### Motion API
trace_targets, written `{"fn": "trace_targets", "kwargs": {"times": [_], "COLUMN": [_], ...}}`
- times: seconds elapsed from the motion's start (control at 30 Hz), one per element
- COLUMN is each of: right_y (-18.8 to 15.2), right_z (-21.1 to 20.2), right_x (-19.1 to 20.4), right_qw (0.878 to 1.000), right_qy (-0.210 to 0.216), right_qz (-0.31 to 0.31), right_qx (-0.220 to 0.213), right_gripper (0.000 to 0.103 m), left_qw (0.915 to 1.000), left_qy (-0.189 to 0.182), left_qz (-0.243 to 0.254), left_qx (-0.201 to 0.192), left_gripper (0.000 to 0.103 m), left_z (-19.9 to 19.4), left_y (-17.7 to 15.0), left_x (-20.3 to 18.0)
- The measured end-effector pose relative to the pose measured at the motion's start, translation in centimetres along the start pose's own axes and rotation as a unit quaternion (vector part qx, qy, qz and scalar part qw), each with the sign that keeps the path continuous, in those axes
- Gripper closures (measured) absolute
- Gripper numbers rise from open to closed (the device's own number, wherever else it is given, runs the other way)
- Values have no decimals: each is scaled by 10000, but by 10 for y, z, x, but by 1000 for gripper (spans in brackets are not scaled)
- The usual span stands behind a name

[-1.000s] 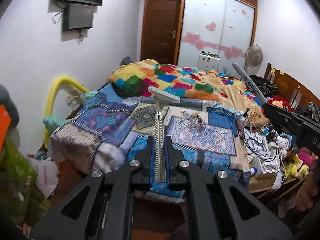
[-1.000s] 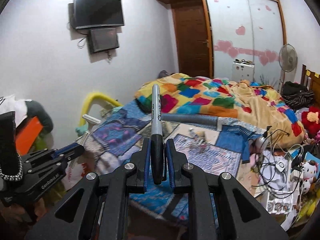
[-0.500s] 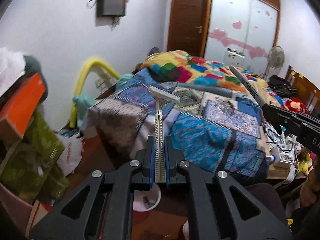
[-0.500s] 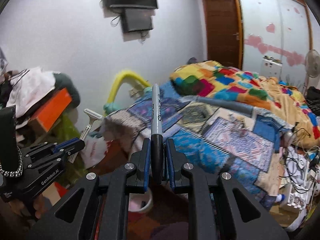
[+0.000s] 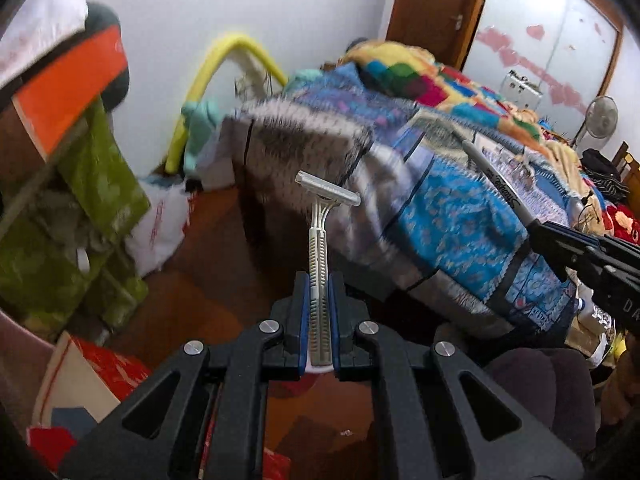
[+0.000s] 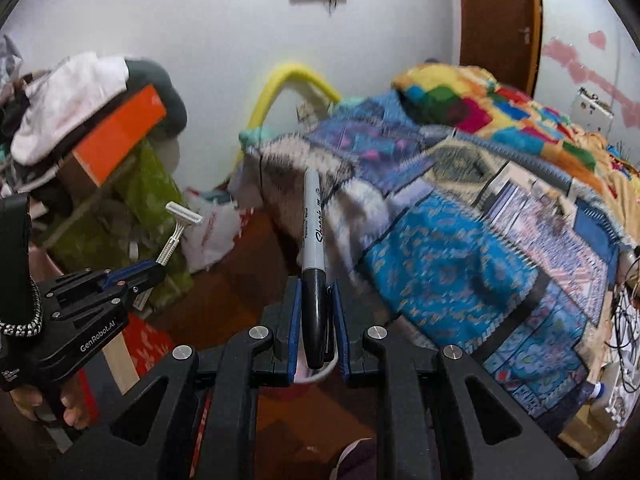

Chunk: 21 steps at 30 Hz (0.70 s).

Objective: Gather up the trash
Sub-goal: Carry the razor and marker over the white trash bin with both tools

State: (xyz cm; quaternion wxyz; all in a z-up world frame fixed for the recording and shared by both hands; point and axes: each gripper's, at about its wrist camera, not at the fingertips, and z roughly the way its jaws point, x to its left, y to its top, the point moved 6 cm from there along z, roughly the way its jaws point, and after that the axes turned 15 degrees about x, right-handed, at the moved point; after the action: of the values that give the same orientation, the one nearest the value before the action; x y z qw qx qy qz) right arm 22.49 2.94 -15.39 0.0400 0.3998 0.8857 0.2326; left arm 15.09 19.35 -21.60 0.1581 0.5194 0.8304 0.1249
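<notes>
Right now the left gripper [image 5: 319, 300] is clamping a pale disposable razor [image 5: 320, 240] by its ribbed handle, the blade head sticking forward and slightly tilted above the dark wooden floor [image 5: 224, 264]. Likewise, the right gripper [image 6: 316, 312] is pinching a black-capped Sharpie marker [image 6: 313, 240] between its blue pads [image 6: 295, 328], with the grey barrel pointing forward and up. Both tools are hanging side by side over the floor just beside the bed [image 6: 460, 264], which is lying under a blue patchwork quilt [image 5: 452, 224] and a bright multicoloured blanket [image 6: 480, 104]. A pale round container [image 6: 316, 376] is showing partly beneath the right gripper's fingers, too hidden to identify. At the left, an orange box [image 6: 120, 136] is sitting atop green bags [image 5: 100, 184], and a white plastic bag [image 5: 160, 228] is lying on the floor near a yellow curved tube [image 6: 280, 80] leaning against the wall.
</notes>
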Motion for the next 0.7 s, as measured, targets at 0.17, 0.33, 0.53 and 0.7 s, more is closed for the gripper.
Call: {"fn": "trace_targets", "kwargs": {"times": [0.17, 0.33, 0.53, 0.7], "right_y": [-6, -13, -20, -21], "right_z": [44, 86, 133, 173], "right_x": [8, 10, 10, 9], "right_qw": [9986, 9947, 9871, 9780], "right_qy": [-139, -155, -18, 175], "right_qz": [-210, -260, -265, -202], "right_qx": [474, 983, 1579, 2069], "right_gripper": [89, 89, 89, 89], "left_qw": [9988, 9953, 9886, 9826], "left_qy": [-38, -83, -106, -61], "left_qz": [-95, -222, -500, -644], "left_qx": [487, 937, 1414, 1741], "left_gripper": [95, 95, 95, 95], "left_z": [48, 88, 129, 154], "left_y": [-11, -20, -28, -32], "left_x": [5, 10, 24, 33]}}
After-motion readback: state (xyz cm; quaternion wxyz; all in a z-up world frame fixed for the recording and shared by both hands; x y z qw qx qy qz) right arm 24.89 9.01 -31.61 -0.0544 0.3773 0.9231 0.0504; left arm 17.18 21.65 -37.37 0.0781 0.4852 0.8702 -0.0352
